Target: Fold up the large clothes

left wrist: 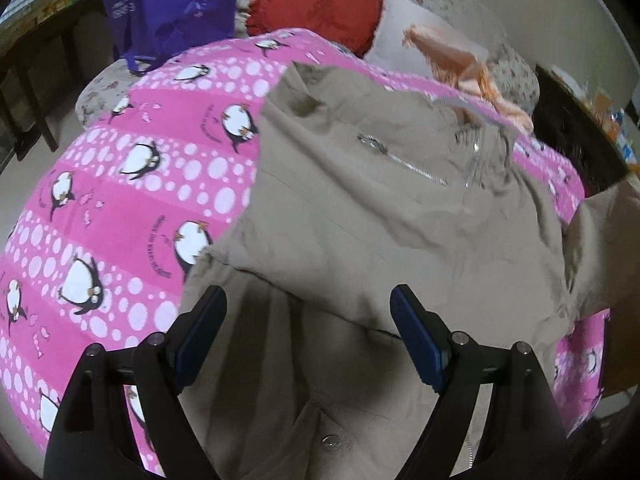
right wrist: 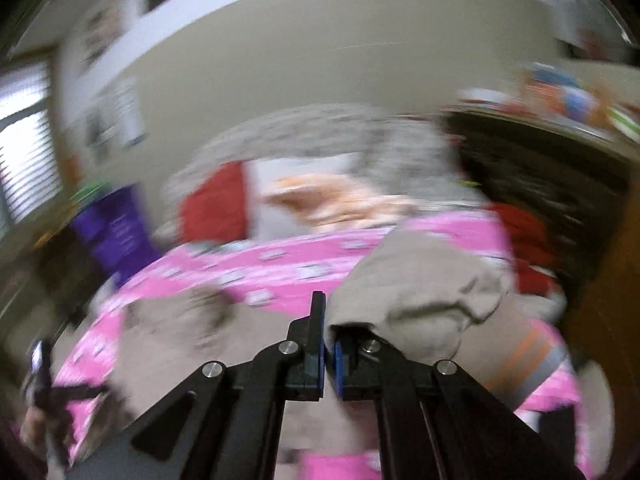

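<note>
A beige zip jacket (left wrist: 360, 208) lies spread on a pink penguin blanket (left wrist: 120, 200) on the bed. My left gripper (left wrist: 309, 296) hangs open just above the jacket's lower part, with nothing between its blue pads (left wrist: 416, 336). At the right edge of the left wrist view a fold of the jacket is lifted off the blanket. In the blurred right wrist view my right gripper (right wrist: 326, 320) is shut on the jacket's fabric (right wrist: 420, 300), which drapes over its right finger and hides that tip.
A red cushion (left wrist: 320, 8), a purple bag (left wrist: 172, 4) and an orange-fringed cloth (left wrist: 452, 60) lie at the head of the bed. Dark furniture (left wrist: 576, 140) with clutter on top stands on the right. Chairs and floor are on the left.
</note>
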`<state>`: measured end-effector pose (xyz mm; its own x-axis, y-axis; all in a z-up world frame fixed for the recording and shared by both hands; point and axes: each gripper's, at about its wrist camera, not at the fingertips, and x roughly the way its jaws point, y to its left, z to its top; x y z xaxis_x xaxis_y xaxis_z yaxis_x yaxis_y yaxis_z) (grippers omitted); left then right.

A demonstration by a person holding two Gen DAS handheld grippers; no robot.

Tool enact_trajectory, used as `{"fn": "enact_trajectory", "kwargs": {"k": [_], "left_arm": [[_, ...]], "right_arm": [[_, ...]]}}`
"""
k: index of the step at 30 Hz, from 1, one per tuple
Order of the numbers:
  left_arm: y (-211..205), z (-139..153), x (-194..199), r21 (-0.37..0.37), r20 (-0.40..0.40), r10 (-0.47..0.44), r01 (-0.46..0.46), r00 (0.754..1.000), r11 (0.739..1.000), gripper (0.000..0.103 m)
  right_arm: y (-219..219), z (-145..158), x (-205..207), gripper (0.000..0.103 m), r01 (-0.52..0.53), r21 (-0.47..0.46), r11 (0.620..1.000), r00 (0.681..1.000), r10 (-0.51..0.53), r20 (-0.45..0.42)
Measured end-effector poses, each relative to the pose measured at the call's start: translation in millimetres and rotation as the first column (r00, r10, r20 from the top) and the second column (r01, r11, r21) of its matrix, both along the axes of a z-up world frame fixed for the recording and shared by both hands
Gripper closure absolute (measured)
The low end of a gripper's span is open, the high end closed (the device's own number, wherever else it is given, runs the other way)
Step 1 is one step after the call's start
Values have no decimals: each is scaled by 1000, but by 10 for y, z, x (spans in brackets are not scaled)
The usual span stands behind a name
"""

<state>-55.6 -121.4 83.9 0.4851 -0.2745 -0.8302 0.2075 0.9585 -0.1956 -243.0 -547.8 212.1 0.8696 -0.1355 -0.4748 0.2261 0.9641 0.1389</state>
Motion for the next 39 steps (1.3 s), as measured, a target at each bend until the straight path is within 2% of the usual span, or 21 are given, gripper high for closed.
{"fn": "enact_trajectory", "kwargs": {"k": [2, 5, 7, 8, 9, 12, 15, 17, 21, 23, 24, 25, 28, 29, 30, 31, 33, 34, 35, 38, 39], "left_arm": [[48, -5, -8, -5, -2, 12, -12, 1000, 1000, 19], [78, -24, -32, -11, -9, 8, -8, 1000, 1000, 19], [69, -24, -46, -23, -12, -5, 5, 1000, 1000, 19], [68, -20, -47, -38, -17, -16, 15, 1000, 999, 19], [59, -11, -41, -64, -27, -36, 34, 999, 997, 18], [-7, 52, -38, -124, -26, -92, 88, 995, 988, 17], [-123, 107, -26, -116, 2, -98, 97, 995, 988, 17], [-153, 103, -17, -123, -4, -95, 94, 995, 988, 17], [-89, 85, -17, -150, -22, -71, 67, 997, 986, 17], [5, 89, -27, -140, -16, -54, 51, 998, 989, 17], [83, 96, -26, -130, -12, -39, 37, 999, 991, 17], [136, 95, -24, -125, -10, -32, 30, 999, 992, 17], [295, 96, -17, -110, 4, -13, 13, 1000, 994, 17], [340, 84, -8, -100, 5, -2, 2, 1000, 995, 17], [374, 62, 5, -94, -3, 8, -9, 1000, 996, 17], [399, 42, 7, -96, -10, 12, -12, 1000, 995, 17], [433, 7, 11, -108, -22, 14, -16, 1000, 994, 17], [435, -3, 8, -106, -20, 13, -15, 1000, 994, 17], [430, -10, 4, -102, -15, 10, -11, 1000, 995, 17], [382, -23, -29, -86, -3, -7, 7, 1000, 996, 17], [380, -21, -36, -86, 0, -8, 8, 1000, 996, 17]], "right_arm": [[508, -116, 230, 100, -130, -3, 991, 991, 130, -34], [1225, -592, 555, 95, -290, 25, 957, 950, 290, -118], [1611, -1054, 744, 82, -353, 69, 933, 904, 359, -234], [1701, -1209, 793, 67, -361, 99, 927, 884, 374, -281], [1771, -1368, 812, 60, -367, 141, 920, 862, 393, -320], [1807, -1500, 639, 51, -382, 195, 903, 837, 428, -342], [1624, -1394, 404, 34, -347, 188, 919, 870, 390, -301], [1471, -1340, 351, 30, -309, 201, 929, 897, 355, -263], [1208, -1432, 679, 27, -229, 297, 927, 925, 303, -232], [1214, -1522, 827, 27, -190, 339, 921, 932, 278, -233], [1287, -1511, 901, 27, -199, 356, 913, 938, 283, -201], [1374, -1460, 939, 27, -244, 375, 895, 934, 321, -160], [1743, -1304, 1014, 29, -470, 465, 750, 840, 542, -24], [1810, -1234, 989, 29, -508, 462, 727, 821, 571, 3], [1814, -1162, 939, 29, -499, 420, 758, 836, 549, 3], [1739, -1088, 863, 29, -463, 366, 807, 868, 496, 3], [1504, -1039, 743, 27, -386, 342, 857, 914, 406, 13], [1307, -1057, 689, 24, -300, 343, 890, 947, 321, -4], [1161, -1109, 666, 22, -240, 358, 902, 963, 267, -26], [921, -1442, 796, 22, -132, 455, 881, 967, 216, -138], [971, -1566, 871, 22, -137, 522, 842, 956, 250, -152]]}}
